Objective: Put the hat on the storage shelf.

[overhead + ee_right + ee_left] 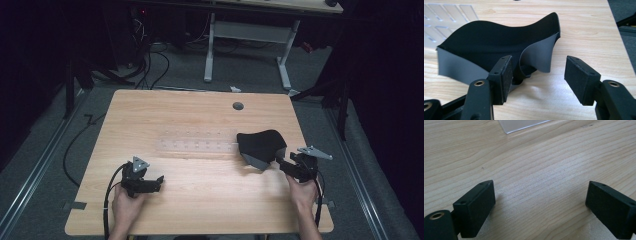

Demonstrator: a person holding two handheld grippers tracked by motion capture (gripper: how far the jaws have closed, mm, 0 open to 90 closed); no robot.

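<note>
A black flexible sheet (260, 142) with a grey underside lies curled on the right half of the wooden table (200, 200). My right gripper (281, 164) is open at its near right edge. In the right gripper view the gripper (539, 67) has its jaws wide apart, and the sheet (491, 42) has a curled grey flap just ahead of the gap, with neither pad closed on it. My left gripper (159, 181) hovers open over bare wood at the front left. In its own view the left gripper (540, 197) has nothing between its jaws.
A clear plastic tray (197, 142) with rows of small slots lies flat at the table's middle, touching the sheet's left side; its corner (521, 125) shows beyond my left jaws. A round cable hole (238, 106) sits near the far edge. Behind the table stand white desk legs (209, 50).
</note>
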